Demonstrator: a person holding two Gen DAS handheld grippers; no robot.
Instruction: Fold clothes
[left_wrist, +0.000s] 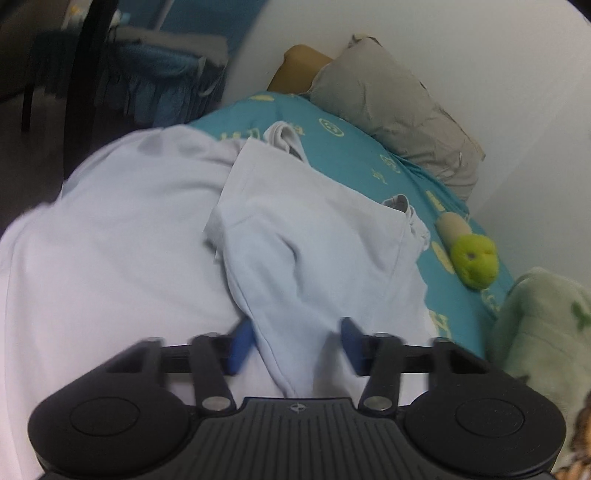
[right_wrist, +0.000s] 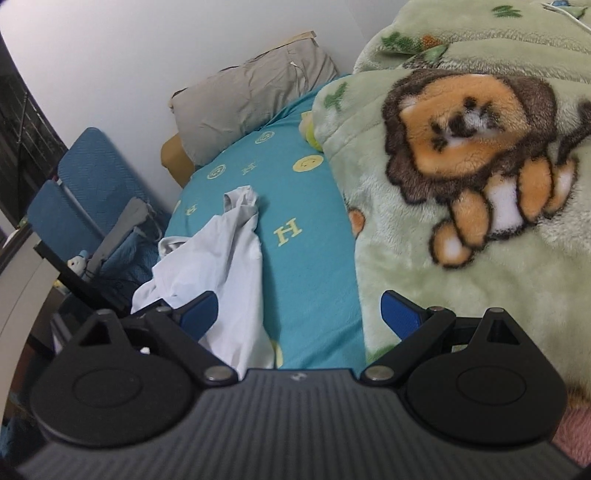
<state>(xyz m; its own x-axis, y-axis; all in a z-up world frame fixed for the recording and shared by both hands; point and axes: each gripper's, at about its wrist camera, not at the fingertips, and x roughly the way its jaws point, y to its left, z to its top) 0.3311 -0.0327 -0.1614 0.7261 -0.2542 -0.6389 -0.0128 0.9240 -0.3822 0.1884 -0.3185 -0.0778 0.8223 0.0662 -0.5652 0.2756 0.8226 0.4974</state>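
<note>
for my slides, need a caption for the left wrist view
Open left gripper astride a fold of the pale blue garment on the teal bedsheet.

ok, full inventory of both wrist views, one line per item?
white garment: 1, white, crumpled on the bed, a fold between the left fingers
bedsheet: 1, teal with yellow print, under the garment
pillow: 1, grey, at the wall
fleece blanket: 1, green with a lion print, right side of the bed
plush toy: 1, lime green head, on the sheet by the blanket
chair: 1, blue, beside the bed
wall: white, behind the bed
left gripper: blue fingers apart, astride the garment fold
right gripper: blue fingers wide apart, over the sheet, holding nothing
</note>
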